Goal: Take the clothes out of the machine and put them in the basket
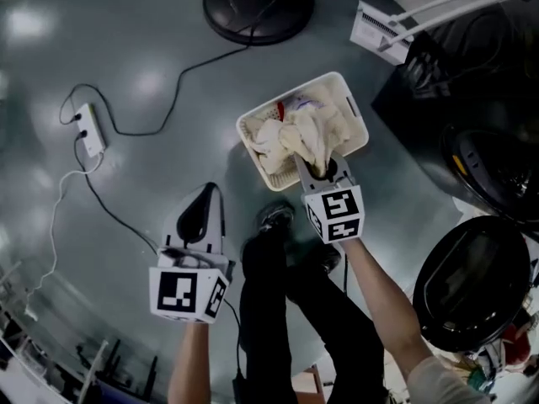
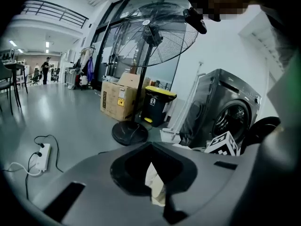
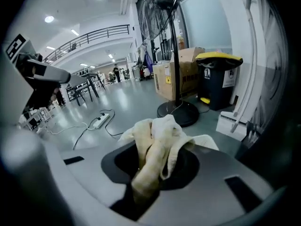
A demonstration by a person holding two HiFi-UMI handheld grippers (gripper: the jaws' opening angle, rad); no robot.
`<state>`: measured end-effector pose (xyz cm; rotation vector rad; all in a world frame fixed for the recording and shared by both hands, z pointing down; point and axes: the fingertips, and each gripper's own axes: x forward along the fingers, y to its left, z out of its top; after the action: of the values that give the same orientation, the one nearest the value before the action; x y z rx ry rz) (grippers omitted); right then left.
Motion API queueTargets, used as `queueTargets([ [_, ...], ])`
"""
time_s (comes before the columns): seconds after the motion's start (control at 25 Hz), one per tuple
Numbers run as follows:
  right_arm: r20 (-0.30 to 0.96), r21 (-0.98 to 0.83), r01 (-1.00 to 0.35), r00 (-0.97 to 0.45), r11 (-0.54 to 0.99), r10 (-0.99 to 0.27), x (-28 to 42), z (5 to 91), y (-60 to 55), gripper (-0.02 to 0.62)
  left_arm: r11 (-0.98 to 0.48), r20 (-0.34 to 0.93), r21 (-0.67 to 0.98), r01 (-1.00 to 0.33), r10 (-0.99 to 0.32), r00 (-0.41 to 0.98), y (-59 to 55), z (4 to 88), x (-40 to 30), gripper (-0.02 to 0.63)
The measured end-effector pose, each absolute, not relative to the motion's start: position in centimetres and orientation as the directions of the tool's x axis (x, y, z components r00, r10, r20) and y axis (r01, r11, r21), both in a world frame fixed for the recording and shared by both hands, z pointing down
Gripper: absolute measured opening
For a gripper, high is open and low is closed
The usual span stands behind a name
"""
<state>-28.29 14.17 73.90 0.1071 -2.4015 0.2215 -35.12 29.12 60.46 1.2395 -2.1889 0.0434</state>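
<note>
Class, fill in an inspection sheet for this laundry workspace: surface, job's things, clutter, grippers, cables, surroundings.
Surface: grey floor, glossy.
Job's things: white basket holding clothes; washing machine, door open.
Clutter: cardboard box; yellow-lidded bin.
Grippers: right gripper shut on cream cloth over the basket; left gripper shut, nothing seen held.
Cables: power strip with trailing leads.
Surroundings: standing fan.

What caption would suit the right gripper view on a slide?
Right gripper clamped on a crumpled cream cloth, a round black fan base and yellow-lidded black bin beyond.
</note>
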Motion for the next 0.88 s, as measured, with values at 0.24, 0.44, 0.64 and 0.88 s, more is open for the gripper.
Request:
queueTargets([
  [0.24, 0.709, -0.146, -0.165, -0.705, 0.975, -0.014, -29.9, 83.6, 13.3, 0.108, 0.572, 0.552, 0.262, -0.778, -0.75, -0.365, 29.9, 66.9, -35.4, 0.017],
  [0.44, 0.779, -0.152, -0.145, -0.626, 0.978, 0.028, -30.0, 91.3, 13.9, 0.109, 0.57, 0.564, 0.255, -0.781, -0.744, -0.359, 29.8, 70.1, -36.1, 0.018],
  [0.64, 0.839, -0.153, -0.155, -0.543, 0.976, 0.045, -29.5, 96.6, 14.2, 0.109, 0.576, 0.561, 0.253, -0.777, -0.742, -0.367, 29.7, 71.6, -37.1, 0.018],
  [0.88, 0.891, -0.164, -0.182, -0.449, 0.969, 0.067, -28.4, 99.7, 14.4, 0.114, 0.581, 0.56, 0.254, -0.773, -0.74, -0.372, 29.4, 72.1, -37.2, 0.018],
])
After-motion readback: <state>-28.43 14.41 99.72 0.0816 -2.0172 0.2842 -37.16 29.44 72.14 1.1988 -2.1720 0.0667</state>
